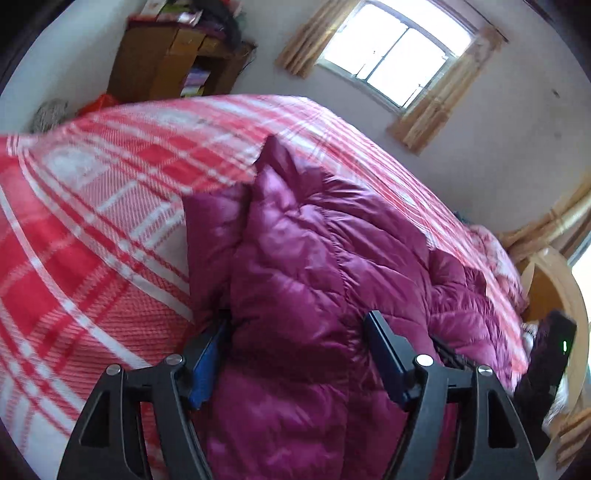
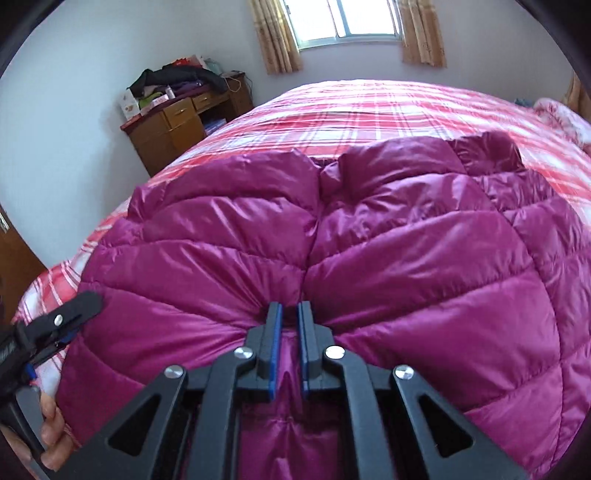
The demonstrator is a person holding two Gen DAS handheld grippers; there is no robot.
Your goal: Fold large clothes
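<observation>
The shiny magenta quilted down jacket (image 2: 369, 236) is lying spread across a red-and-white plaid bedspread (image 2: 369, 107), its puffy panels bunching toward the near edge of the bed. In the right wrist view a seam is running up the middle of the garment, and a darker folded part, perhaps a hood or collar, is sitting at its far right end.

The right gripper (image 2: 290, 321) is pinching a gathered fold of the jacket at its near edge; the blue-padded fingers (image 2: 276, 332) are standing nearly together with the fabric puckering around them.

The left gripper (image 1: 295, 332) is standing with its jaws spread wide, straddling a raised ridge of the jacket; the fabric is lying between the fingers, and the right-hand pad is standing clear of it, while I cannot tell whether the left-hand pad is touching. In the right wrist view this gripper is showing at the lower left, beside the jacket's left edge, with a person's hand (image 2: 51, 432) gripping its handle.

Beyond the bed, a brown wooden desk (image 2: 177, 122) piled with dark clothes and boxes is standing against the pale wall, and a bright window (image 2: 343, 18) with tan patterned curtains (image 2: 275, 40) is glowing behind it.
</observation>
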